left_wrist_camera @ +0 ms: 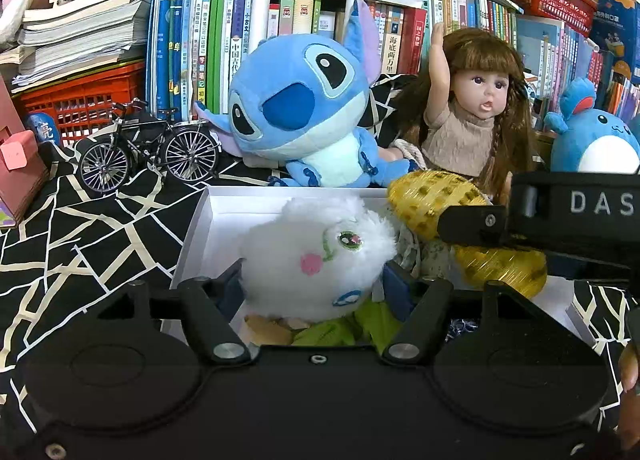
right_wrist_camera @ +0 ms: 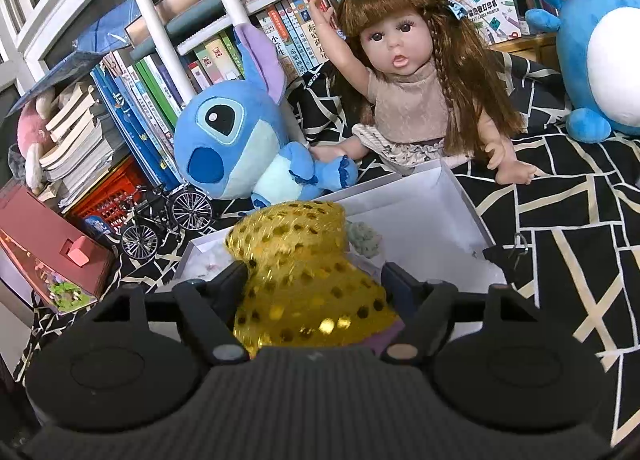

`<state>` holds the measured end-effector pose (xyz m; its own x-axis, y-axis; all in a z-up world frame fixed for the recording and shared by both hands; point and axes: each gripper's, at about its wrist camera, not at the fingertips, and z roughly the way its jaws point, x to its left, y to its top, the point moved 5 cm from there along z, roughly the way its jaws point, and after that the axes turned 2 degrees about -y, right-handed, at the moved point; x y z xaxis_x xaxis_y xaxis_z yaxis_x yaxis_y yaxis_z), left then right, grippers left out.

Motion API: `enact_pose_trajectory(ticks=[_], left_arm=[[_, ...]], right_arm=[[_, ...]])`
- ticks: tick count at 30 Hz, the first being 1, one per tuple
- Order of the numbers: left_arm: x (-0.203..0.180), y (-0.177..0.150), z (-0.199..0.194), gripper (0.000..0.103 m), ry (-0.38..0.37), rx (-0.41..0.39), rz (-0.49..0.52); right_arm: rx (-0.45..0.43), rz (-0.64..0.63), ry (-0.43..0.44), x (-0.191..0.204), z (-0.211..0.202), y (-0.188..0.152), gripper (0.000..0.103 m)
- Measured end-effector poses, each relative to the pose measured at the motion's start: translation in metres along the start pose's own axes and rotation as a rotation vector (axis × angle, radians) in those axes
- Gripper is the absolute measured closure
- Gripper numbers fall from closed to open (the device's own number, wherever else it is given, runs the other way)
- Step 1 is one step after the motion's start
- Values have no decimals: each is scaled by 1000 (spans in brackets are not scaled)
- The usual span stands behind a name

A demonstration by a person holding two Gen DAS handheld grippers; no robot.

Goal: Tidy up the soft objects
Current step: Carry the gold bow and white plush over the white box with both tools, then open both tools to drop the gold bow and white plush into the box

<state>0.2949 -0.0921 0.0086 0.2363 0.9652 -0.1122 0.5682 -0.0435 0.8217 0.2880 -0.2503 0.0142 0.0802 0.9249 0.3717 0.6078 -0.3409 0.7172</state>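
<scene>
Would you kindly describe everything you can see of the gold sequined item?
The gold sequined item is a soft, shiny pouch-like piece of mesh fabric dotted with round sequins, pinched to a waist in the middle. It sits between the fingers of the right claw over the white box. Its left side meets the left finger; a gap shows at the right finger. Whether it rests on the box contents is unclear.

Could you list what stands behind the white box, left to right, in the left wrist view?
Model bicycle → blue big-eared plush → long-haired doll → blue round plush with white belly.
</scene>
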Motion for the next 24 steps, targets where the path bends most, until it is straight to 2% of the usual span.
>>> enact_pose_trajectory(ticks=[7,11,12,22,24], left_arm=[[3,-3,-3,32,3,1,10],[4,-5,-4,29,-2,3,-2],[5,-5,-5,28,-1,2,-3],[5,-6,-13,19,8,-7,-11],[5,-6,-15,18,5,-7,-15]], right_arm=[[9,-2,2,9,8,-3,23],[21,-5,3,10,8,-6,38],[19,-5,3,10,7,-6,39],[-1,-16,9,10,-7,-4,40],[-6,-23,7,11,-10,-3,38]])
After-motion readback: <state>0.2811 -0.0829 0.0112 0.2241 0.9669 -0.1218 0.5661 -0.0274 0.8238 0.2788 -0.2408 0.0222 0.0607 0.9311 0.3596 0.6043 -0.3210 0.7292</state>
